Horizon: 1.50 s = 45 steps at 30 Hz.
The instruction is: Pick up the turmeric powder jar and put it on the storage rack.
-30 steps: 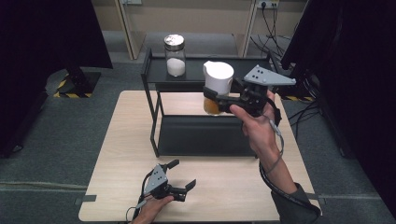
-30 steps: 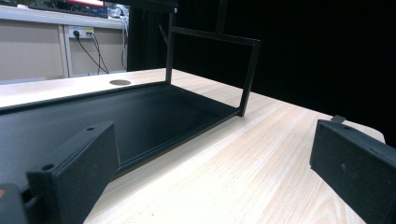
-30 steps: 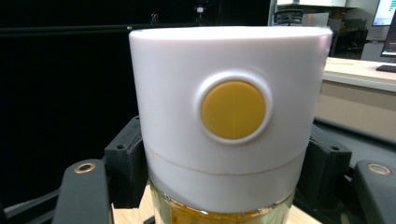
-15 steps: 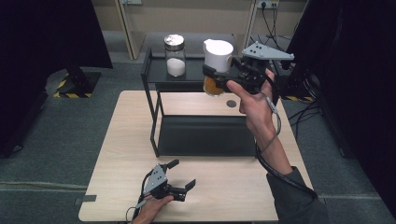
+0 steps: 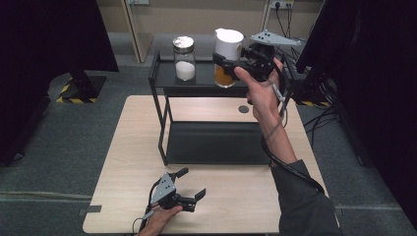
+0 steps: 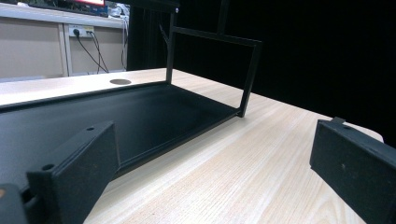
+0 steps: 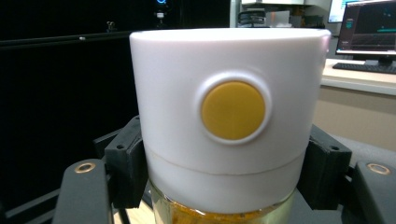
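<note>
Two claws, one jar in the air: placement on the rack's top shelf under way

Right claw (image 5: 231, 61) clamped on the white-lidded jar (image 5: 227, 54), jaws on either side just below the lid, amber contents visible under it. In the right gripper view the jar (image 7: 224, 130) sits square between the pads, upright, yellow button on the lid facing the camera.

Position in the high view: jar at upper centre of the frame, over the right part of the black rack's top shelf (image 5: 196, 83). Can't tell if the base is touching the shelf or just above it. Glass jar with metal lid and white contents (image 5: 184, 58) stands on the same shelf, to the left in frame, apart from the carried jar.

Left claw (image 5: 189, 199) rests on the surface (image 5: 128, 147) at lower centre, jaws apart, nothing between them. Its own view looks along the surface (image 6: 261, 154) at the rack's lower tray (image 6: 116, 112).

Step, my read: transfer of the jar to the top shelf, placement phase, not released.

Next move calls for:
- keep jar vertical, lower until base is flat on the shelf
- stay clear of the glass jar and the shelf rim
- open jaws only once seated, then back straight out so the pads don't drag it

Risk: early release tips it off the edge.
</note>
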Available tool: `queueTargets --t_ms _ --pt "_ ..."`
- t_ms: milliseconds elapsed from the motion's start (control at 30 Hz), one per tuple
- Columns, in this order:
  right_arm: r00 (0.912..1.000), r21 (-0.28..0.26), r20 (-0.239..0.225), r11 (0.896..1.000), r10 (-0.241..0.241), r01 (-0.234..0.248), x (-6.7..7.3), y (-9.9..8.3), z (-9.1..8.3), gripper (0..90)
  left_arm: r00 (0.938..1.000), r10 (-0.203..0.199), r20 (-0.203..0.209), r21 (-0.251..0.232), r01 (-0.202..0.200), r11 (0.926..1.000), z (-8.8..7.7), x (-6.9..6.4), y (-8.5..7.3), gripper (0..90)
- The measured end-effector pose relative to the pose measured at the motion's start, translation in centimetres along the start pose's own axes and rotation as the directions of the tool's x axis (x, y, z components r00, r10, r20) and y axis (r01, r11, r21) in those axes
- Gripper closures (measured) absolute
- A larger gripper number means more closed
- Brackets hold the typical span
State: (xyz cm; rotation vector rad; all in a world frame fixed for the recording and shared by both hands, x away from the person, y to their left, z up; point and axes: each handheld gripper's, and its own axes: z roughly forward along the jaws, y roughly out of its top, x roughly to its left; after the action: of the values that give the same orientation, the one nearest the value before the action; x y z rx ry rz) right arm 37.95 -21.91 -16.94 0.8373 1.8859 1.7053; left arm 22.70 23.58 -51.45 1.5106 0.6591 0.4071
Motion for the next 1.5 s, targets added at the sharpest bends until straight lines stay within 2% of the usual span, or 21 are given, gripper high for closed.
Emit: queueTargets --t_ms 200,467,833,933,1500 --pt "0.9984 0.024 0.056 1.0 -0.005 0.004 0.0 0.1 1.6 30.8 1.0 0.003 0.004 -0.001 -0.003 1.0 0.0 0.0 0.0 0.7" --pt "0.9944 0.024 0.104 1.0 -0.015 0.013 0.1 0.0 2.9 30.8 1.0 0.003 0.004 0.002 -0.003 1.0 0.0 0.0 0.1 0.8" --pt "0.9912 0.012 0.132 1.0 0.003 -0.004 0.0 -0.7 4.3 30.8 1.0 -0.002 0.007 0.002 0.002 1.0 0.0 0.0 0.0 0.7" --pt "0.9888 0.02 0.147 1.0 -0.023 0.021 0.3 -0.8 4.7 30.8 1.0 -0.001 0.01 0.003 0.001 1.0 0.0 0.0 0.0 0.7" --pt "0.9896 0.009 0.143 1.0 -0.016 0.015 0.1 -1.7 5.1 30.7 0.9999 -0.001 0.012 0.008 0.001 1.0 0.0 0.0 0.0 0.7"
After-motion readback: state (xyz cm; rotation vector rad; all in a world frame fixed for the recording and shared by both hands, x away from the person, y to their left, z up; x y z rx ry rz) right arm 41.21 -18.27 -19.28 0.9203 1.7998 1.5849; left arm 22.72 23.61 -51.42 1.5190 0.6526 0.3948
